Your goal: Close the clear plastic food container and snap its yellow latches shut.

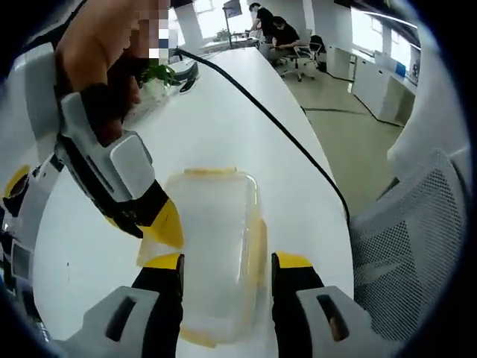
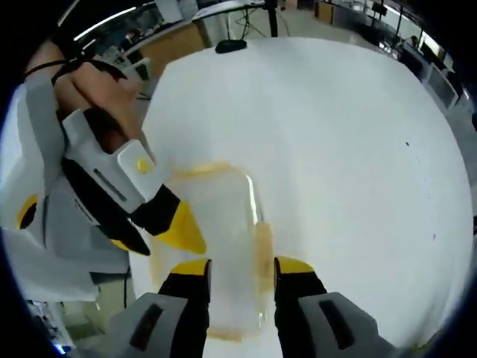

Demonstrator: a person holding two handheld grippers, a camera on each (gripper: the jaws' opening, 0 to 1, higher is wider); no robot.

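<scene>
Clear plastic food container (image 1: 216,246) with pale yellow latches sits on the long white table (image 1: 223,127), lid down on it, in the left gripper view. Left gripper (image 1: 227,262) rises from 6 o'clock, black jaws with yellow tips spread apart, one on each long side of the box; cannot tell if the tips touch its walls. Right gripper (image 1: 160,224) enters from 9 o'clock, a person's hand (image 1: 104,52) around its grey handle, its yellow tip at the container's left edge; jaw state cannot be told here. Black cable (image 1: 283,130) runs across the table from 12 toward 4 o'clock. White mesh office chair (image 1: 417,239) at 4 o'clock. Small green plant (image 1: 158,73) at 11 o'clock. Seated people at desks far back at 1 o'clock. Right gripper view: container (image 2: 223,246) on the same white table (image 2: 335,149), just below centre. Right gripper (image 2: 242,268) at 6 o'clock, jaws parted, straddling the box's near end. Left gripper (image 2: 179,227) comes in from 9 o'clock, hand (image 2: 97,89) on the handle, yellow tip against the container's left side. Dark object at the table's far end, 12 o'clock, too small to tell.
</scene>
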